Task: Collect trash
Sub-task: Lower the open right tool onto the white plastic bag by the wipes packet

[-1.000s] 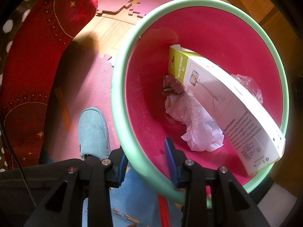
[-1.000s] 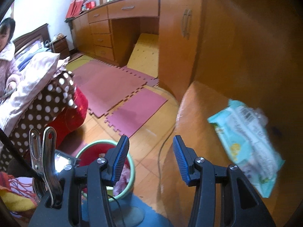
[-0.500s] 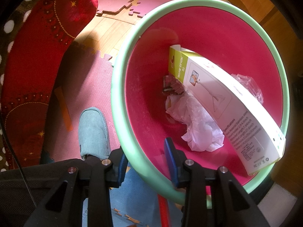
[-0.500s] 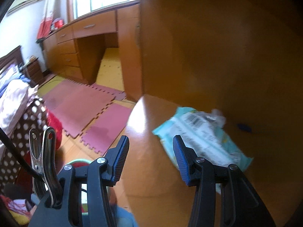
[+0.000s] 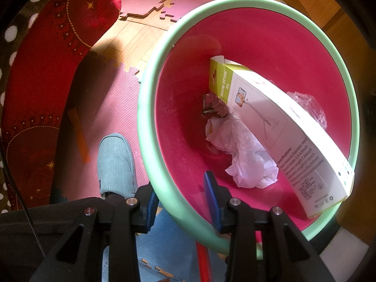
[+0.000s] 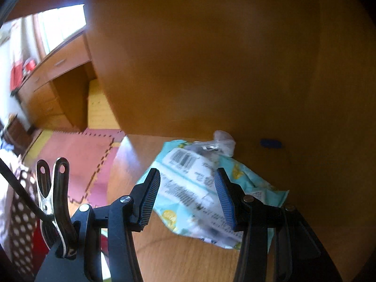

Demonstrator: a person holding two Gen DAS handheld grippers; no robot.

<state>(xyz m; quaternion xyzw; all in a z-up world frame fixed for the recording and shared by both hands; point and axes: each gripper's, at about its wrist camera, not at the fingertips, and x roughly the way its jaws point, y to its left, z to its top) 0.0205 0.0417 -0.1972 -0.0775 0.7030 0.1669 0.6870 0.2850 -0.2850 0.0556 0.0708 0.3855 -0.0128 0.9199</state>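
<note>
A pink bin with a mint-green rim [image 5: 150, 98] fills the left wrist view. Inside lie a white and green selfie-stick box [image 5: 282, 127], crumpled white paper [image 5: 246, 157] and clear plastic wrap [image 5: 307, 105]. My left gripper [image 5: 181, 188] points down and is shut on the bin's near rim, one finger outside and one inside. In the right wrist view a light blue wipes pack [image 6: 202, 202] lies on a wooden tabletop [image 6: 178, 253]. My right gripper [image 6: 186, 178] hovers open over it, its pads apart from the pack. A crumpled clear wrapper [image 6: 223, 141] sits behind the pack.
A foot in a blue-grey slipper [image 5: 115, 164] stands on pink foam mats [image 5: 110, 108] left of the bin, beside a red cushion [image 5: 47, 70]. A wooden cabinet side [image 6: 211, 58] rises behind the tabletop. A small blue item [image 6: 270, 143] lies by it. A metal clip [image 6: 54, 188] hangs off the right gripper.
The right gripper swung from facing the room to the tabletop; the wipes pack went from the far right to between its fingers. The left gripper and bin stayed still.
</note>
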